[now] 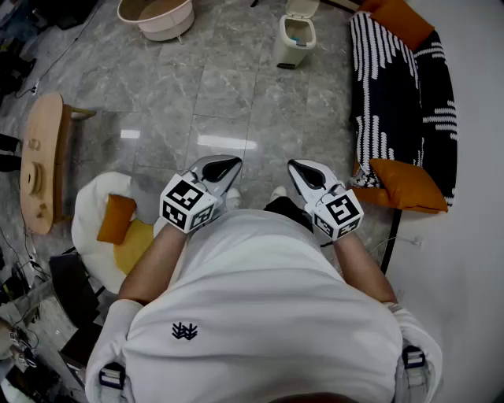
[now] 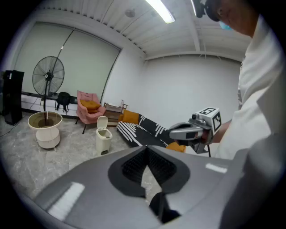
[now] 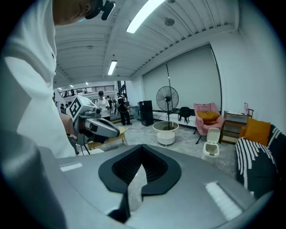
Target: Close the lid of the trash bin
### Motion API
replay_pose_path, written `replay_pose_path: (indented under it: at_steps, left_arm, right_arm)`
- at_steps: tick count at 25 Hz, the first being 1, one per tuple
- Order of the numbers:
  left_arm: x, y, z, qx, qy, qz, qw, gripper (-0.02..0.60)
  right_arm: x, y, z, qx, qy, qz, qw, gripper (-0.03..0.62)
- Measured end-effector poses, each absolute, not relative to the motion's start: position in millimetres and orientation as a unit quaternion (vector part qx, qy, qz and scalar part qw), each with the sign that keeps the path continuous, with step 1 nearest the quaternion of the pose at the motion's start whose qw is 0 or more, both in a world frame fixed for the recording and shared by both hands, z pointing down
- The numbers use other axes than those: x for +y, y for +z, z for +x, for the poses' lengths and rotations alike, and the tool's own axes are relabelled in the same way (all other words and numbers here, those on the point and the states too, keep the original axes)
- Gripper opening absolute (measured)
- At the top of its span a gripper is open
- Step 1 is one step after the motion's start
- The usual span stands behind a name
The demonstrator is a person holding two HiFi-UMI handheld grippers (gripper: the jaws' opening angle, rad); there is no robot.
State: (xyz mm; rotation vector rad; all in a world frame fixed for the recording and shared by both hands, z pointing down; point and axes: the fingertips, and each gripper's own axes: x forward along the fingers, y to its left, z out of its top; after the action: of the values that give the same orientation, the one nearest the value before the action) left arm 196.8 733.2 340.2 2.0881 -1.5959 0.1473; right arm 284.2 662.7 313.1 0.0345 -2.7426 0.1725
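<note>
We see a round tub (image 1: 156, 16) far ahead of the left claw (image 1: 230, 165). A wooden table (image 1: 41, 161) sits well off to its left. A black and white striped sofa (image 1: 402, 102) lies right of the right claw (image 1: 299, 168), with an orange pillow (image 1: 405, 185) near that claw. A big fan (image 2: 48, 76) and a pink armchair (image 2: 89, 107) stand far ahead.

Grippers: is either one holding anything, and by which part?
Nothing is held. The left gripper and right gripper each have jaws together with nothing between; the trash bin stands across the floor, its lid up.
</note>
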Motion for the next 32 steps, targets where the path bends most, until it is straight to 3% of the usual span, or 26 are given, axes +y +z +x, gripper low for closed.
replay_pose_path:
  at_steps: [15,25,32]
  left_arm:
    - [674,360,150,-0.59,0.078,0.761,0.257,0.057]
    - [534,337,71,-0.616,0.123,0.737,0.25,0.058]
    - [420,318,44,-0.615,0.129,0.746,0.219,0.058]
  right_arm:
    - [594,330,236,-0.977,0.093,0.026,0.189,0.021]
    - [446,326,151,-0.982,0.1,-0.001,0.159,0.023]
    - [332,331,144,-0.984,0.098,0.037,0.147,0.023]
